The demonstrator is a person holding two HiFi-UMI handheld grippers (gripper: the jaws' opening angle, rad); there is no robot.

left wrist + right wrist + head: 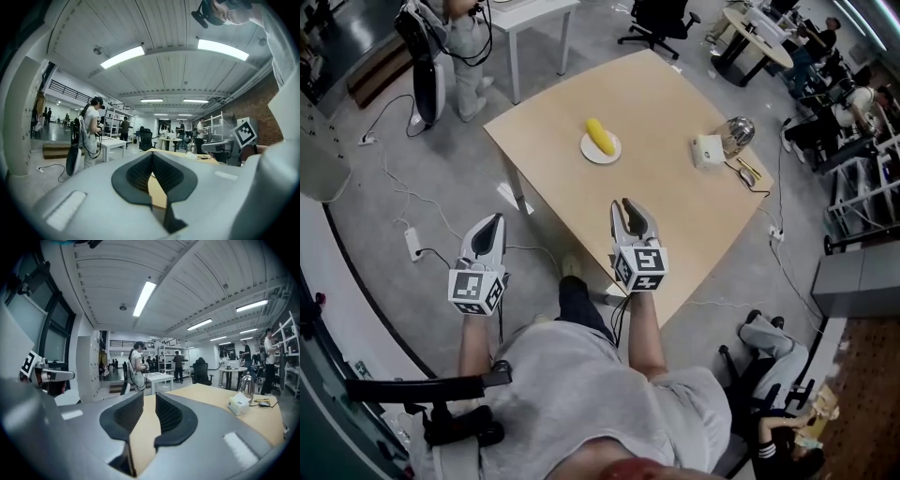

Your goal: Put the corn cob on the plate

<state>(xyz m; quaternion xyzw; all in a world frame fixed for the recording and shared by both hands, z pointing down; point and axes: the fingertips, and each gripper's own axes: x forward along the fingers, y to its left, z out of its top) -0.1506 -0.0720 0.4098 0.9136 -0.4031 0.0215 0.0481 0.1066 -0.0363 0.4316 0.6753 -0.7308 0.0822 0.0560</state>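
1. The corn cob (598, 135) lies on the white plate (588, 150), its length running diagonally across it. The plate sits toward the far left part of the wooden counter (666, 103).
2. The left gripper (492, 223) is held off the counter, over the grey floor beside the counter's near left edge. In the left gripper view its jaws meet at the tips (152, 154) with nothing between them.
3. The right gripper (622, 203) is over the counter's near edge, well apart from the plate. In the right gripper view its jaws stand slightly apart (150, 397). Only bare counter shows through the narrow gap, so they hold nothing.
4. The clearest print is on the grippers' cubes, the left one (478, 289) and the right one (639, 265). Each carries black-and-white square markers.
5. A small white box (708, 150) stands on the right side of the counter, just beside a shiny metal kettle (738, 133). Any marks on the box are too small to read.
6. Beyond the counter's far left corner, a person (464, 47) stands next to a white table (539, 14).
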